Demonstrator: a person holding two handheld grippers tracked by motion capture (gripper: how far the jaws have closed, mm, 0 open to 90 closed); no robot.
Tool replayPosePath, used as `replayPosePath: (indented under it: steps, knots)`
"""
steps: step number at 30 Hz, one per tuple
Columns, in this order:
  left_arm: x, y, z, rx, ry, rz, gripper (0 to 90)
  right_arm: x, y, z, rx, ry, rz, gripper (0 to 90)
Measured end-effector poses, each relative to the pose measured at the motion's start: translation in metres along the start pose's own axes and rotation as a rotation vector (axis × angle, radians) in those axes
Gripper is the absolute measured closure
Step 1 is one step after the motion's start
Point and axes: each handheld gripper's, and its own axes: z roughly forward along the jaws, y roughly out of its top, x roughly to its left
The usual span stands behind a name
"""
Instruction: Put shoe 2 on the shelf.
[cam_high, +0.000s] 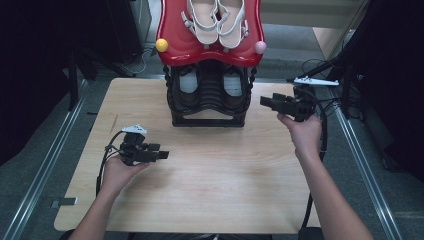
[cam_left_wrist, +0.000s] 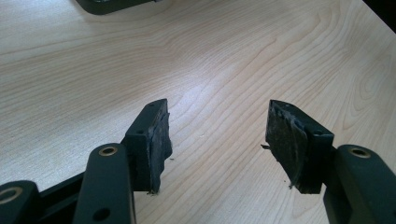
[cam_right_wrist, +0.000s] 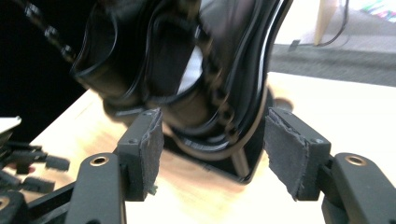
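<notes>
A light wooden table (cam_high: 200, 190) carried the scene. Toward twelve o'clock on its top stood a black shoe rack (cam_high: 209, 97) with a red upper shelf (cam_high: 210, 52), its base flat on the wood. A pair of white sandals (cam_high: 217, 20) lay on that shelf, and dark shoes (cam_high: 190, 85) sat on the tier below.
</notes>
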Motion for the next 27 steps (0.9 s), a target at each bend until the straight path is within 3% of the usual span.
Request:
replayPosePath:
  steps: [12, 21, 27]
  knots:
    - [-0.002, 0.0, 0.001, 0.006, -0.001, 0.001, 39.8, 0.008, -0.056, 0.015, 0.028, 0.091, 0.026, 38.8]
    - [-0.002, 0.0, 0.002, 0.009, -0.005, 0.004, 39.7, 0.016, -0.091, 0.022, 0.037, 0.118, 0.017, 38.8]
    - [-0.004, 0.001, 0.003, 0.009, -0.003, 0.009, 39.5, 0.016, -0.109, 0.026, 0.042, 0.102, -0.015, 38.8]
